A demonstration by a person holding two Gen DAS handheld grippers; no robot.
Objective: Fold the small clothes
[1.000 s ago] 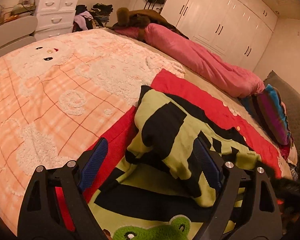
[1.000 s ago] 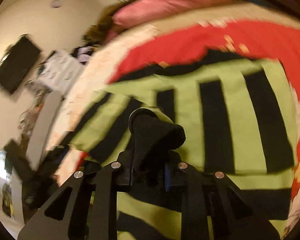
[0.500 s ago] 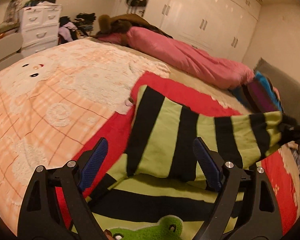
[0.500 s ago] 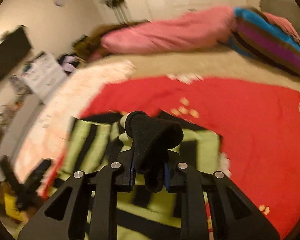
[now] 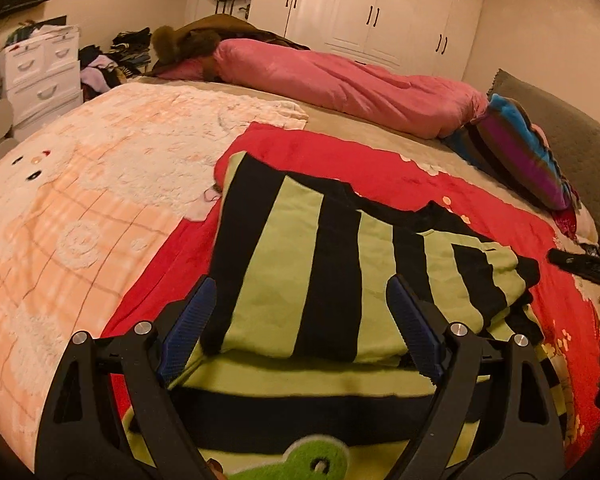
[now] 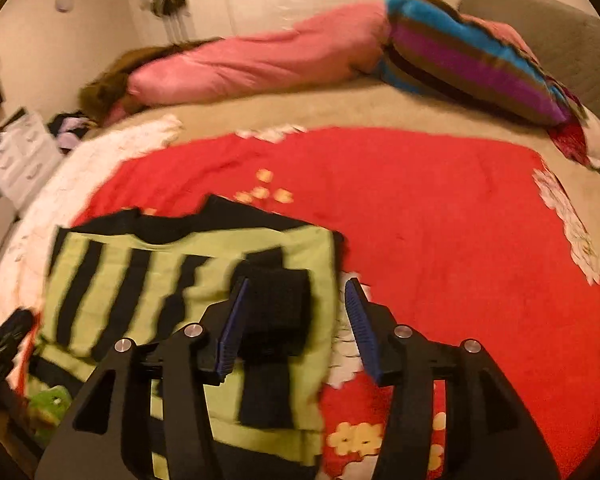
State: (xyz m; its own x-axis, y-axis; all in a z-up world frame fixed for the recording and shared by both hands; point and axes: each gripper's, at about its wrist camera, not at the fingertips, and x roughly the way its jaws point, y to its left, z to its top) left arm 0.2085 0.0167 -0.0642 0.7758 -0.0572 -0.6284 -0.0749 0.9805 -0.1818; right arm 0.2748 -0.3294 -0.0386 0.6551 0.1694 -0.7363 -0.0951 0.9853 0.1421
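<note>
A lime-green and black striped sweater (image 5: 332, 264) with a green frog patch (image 5: 300, 460) lies on a red blanket (image 5: 360, 168) on the bed. One sleeve is folded across its body. My left gripper (image 5: 300, 284) hovers open just above the folded part, touching nothing. My right gripper (image 6: 296, 282) is over the sweater's (image 6: 140, 280) right edge, and its jaws are opening. The black sleeve cuff (image 6: 276, 300) lies between them against the left pad, clear of the right pad. The right gripper's tip (image 5: 580, 266) shows at the right edge of the left wrist view.
A rolled pink duvet (image 5: 340, 80) and a striped pillow (image 5: 520, 152) lie along the far side of the bed. A peach blanket (image 5: 80, 184) covers the left part. White drawers (image 5: 40, 76) and a clothes pile stand beyond, with a wardrobe (image 5: 380, 8) behind.
My right gripper carried the sleeve cuff across the sweater to its right side, then its jaws parted off the cuff. The sleeve now lies flat over the body. The left gripper stayed open.
</note>
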